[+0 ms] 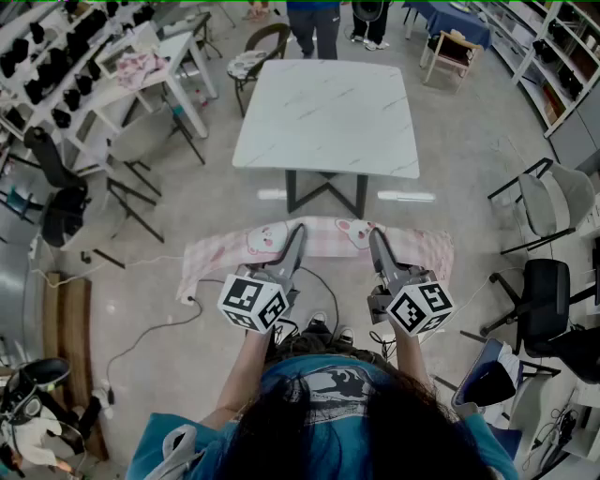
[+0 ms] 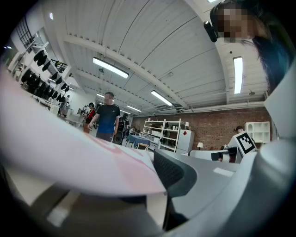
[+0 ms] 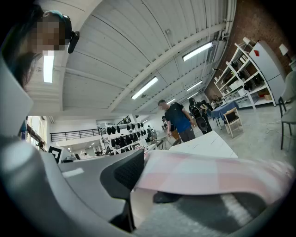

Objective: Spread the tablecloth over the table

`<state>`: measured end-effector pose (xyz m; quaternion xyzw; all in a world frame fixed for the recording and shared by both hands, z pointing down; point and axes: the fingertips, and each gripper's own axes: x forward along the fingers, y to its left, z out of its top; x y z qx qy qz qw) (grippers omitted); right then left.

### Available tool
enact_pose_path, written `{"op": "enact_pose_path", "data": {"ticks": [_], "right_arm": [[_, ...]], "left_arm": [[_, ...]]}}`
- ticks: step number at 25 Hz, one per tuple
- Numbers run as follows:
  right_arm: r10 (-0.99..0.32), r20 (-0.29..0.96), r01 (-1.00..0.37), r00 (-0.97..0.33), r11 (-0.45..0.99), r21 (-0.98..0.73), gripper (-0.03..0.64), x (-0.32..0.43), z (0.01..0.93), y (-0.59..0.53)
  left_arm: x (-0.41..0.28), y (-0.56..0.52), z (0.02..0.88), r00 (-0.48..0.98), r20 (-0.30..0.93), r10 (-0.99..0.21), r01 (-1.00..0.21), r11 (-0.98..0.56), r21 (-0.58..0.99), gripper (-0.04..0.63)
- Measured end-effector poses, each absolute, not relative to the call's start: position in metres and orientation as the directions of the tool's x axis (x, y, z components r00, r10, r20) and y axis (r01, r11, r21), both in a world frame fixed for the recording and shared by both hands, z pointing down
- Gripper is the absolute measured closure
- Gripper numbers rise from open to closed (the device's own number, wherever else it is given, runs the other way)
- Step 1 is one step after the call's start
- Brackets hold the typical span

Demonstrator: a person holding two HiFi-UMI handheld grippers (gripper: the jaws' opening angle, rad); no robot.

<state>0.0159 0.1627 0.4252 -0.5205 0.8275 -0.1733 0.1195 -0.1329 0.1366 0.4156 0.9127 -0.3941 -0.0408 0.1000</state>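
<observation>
— So where was the pink checked fabric tablecloth [image 1: 323,244] with the cartoon faces?
— Up in the air, short of the white marble-patterned square table [image 1: 328,122] and not touching its top. It was stretched sideways between the two tools.
— And the tongs?
— Both were clamped on it. The left gripper [image 1: 298,231] pinched the cloth beside one face and the right gripper [image 1: 372,234] beside the other. Each gripper view showed cloth pressed between the jaws.
— Anyone else?
— A person in a dark shirt [image 1: 314,23] stood beyond the table.
</observation>
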Motion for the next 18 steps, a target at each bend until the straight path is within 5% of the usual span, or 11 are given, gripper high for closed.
{"op": "enact_pose_path", "data": {"ticks": [18], "right_arm": [[-0.899,-0.039,-0.794,-0.436,0.405,-0.454,0.560,0.053,0.432,0.191]], "left_arm": [[-0.096,0.161,0.423,0.697,0.044,-0.716,-0.704,-0.671,0.234,0.525]]}}
